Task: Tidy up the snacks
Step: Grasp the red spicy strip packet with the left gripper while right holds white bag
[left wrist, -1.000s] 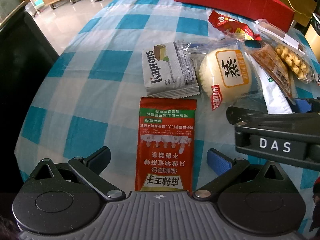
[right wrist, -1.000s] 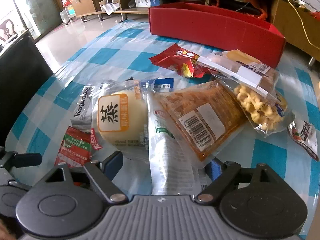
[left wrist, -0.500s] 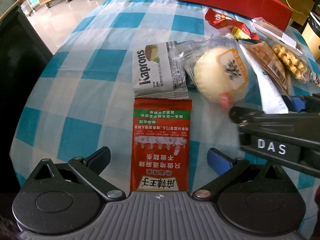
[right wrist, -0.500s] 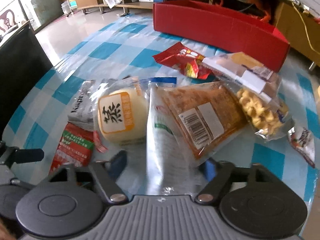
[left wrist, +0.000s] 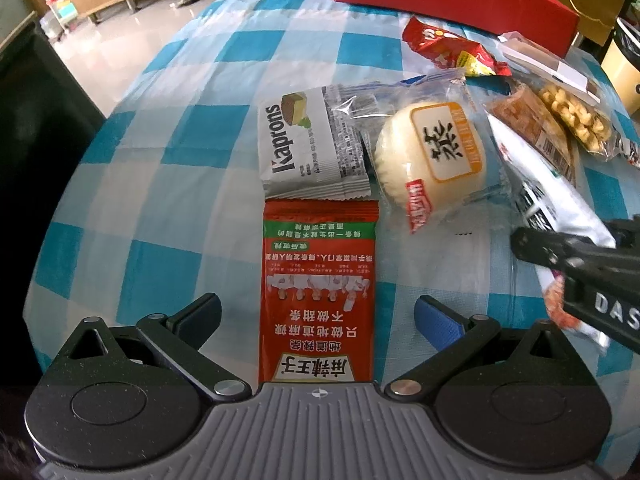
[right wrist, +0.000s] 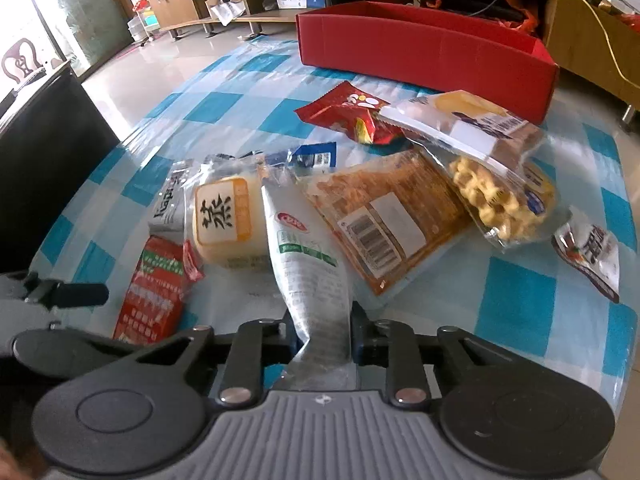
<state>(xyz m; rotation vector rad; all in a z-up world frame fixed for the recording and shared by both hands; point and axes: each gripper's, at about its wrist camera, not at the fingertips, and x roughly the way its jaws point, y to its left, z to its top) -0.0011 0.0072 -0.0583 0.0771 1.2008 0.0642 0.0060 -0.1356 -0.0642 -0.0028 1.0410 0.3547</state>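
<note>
Snack packets lie on a blue-checked tablecloth (left wrist: 168, 128). My right gripper (right wrist: 322, 338) is shut on the near end of a long white packet (right wrist: 308, 264), also seen in the left wrist view (left wrist: 548, 200). My left gripper (left wrist: 318, 314) is open, its fingers on either side of a red sachet (left wrist: 320, 280), which also shows in the right wrist view (right wrist: 154, 288). Beyond lie a Kaprons wafer pack (left wrist: 304, 144) and a round bun (left wrist: 432, 156). A red box (right wrist: 424, 46) stands at the far end of the table.
An orange cracker bag (right wrist: 384, 220), a bag of curly snacks (right wrist: 492, 196), a clear sandwich pack (right wrist: 464, 120), a red chip bag (right wrist: 348, 112) and a dark sachet (right wrist: 592, 256) lie to the right. A dark chair (right wrist: 44, 152) stands at the left edge.
My right gripper has closed on the near end of the long white packet. In the left wrist view the right gripper has shifted right. The left gripper stays open over the red sachet.
</note>
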